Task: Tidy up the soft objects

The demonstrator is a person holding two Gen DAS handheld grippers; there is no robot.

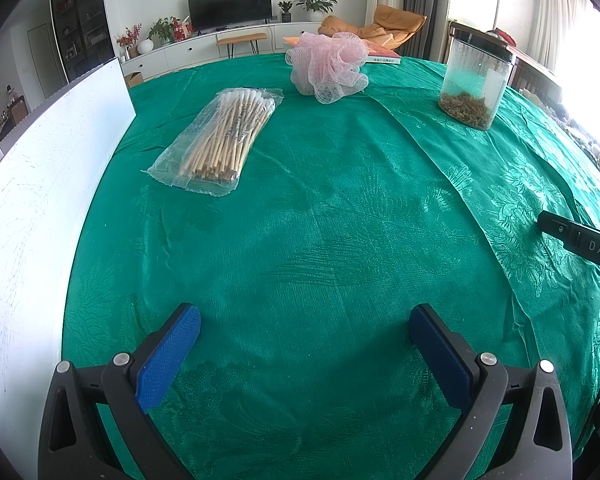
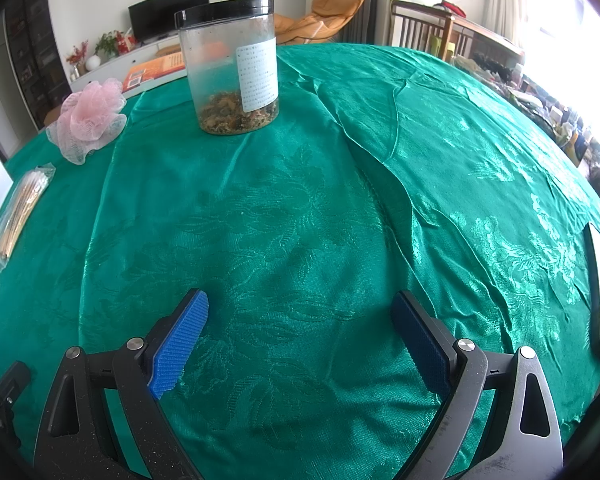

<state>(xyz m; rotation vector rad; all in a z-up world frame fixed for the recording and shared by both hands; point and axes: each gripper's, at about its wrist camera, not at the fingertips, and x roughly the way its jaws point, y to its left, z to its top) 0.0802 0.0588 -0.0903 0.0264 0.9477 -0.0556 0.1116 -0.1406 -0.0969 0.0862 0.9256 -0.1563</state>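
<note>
**Both grippers wide, nothing held**

Left gripper (image 1: 304, 340): spread wide, blue ribbed pads (image 1: 168, 356) clear of everything, poised over bare green tablecloth (image 1: 340, 220). Right gripper (image 2: 300, 332): likewise spread wide, empty, blue textured pads (image 2: 180, 348) above the same cloth. Black tip of the right tool seen at the far right edge of the left view.

Ahead of the left gripper, well apart: clear plastic bag of cotton swabs (image 1: 220, 136), lying flat, wooden sticks bundled, white tips toward the far end, crinkled sealed edge nearest. Just beyond and right of it, pink mesh bath pouf (image 1: 328, 66), ruffled netting bunched into a loose ball, paler net at the base, sitting near the table's far edge.

Further right, upright clear plastic jar (image 1: 474, 84) with black lid, white label and a shallow layer of dried brownish bits at the bottom; nearest object ahead of the right gripper. Orange book (image 1: 380, 54) flat behind the pouf.

Cloth shiny, damask-patterned, creased in long folds. White board (image 1: 40, 200) along the left side.
</note>
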